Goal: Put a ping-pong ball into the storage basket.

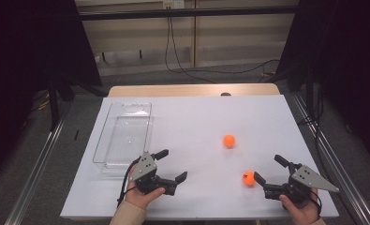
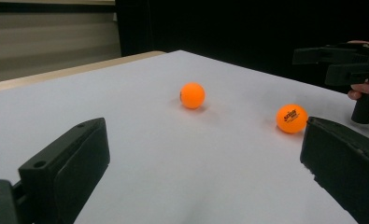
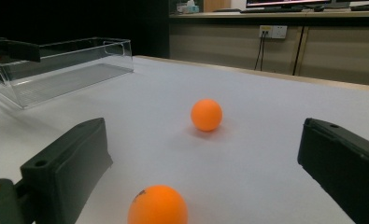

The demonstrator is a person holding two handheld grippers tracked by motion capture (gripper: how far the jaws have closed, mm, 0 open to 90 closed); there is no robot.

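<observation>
Here both grippers rest low at the near edge of the white table [image 1: 196, 117]. The right gripper [image 1: 270, 169] has its jaws spread wide, and the nearer orange ball [image 1: 249, 177] lies just before them, beside one jaw tip. The left gripper [image 1: 172, 165] is also released, holding nothing. The second orange ball [image 1: 229, 140] sits farther out, and the clear tray [image 1: 122, 136] is at the left.

Between the left hand-held gripper's [image 2: 198, 172] wide-apart jaws, 2 orange balls [image 2: 192, 95] rest apart on the white table [image 2: 182, 158].
</observation>
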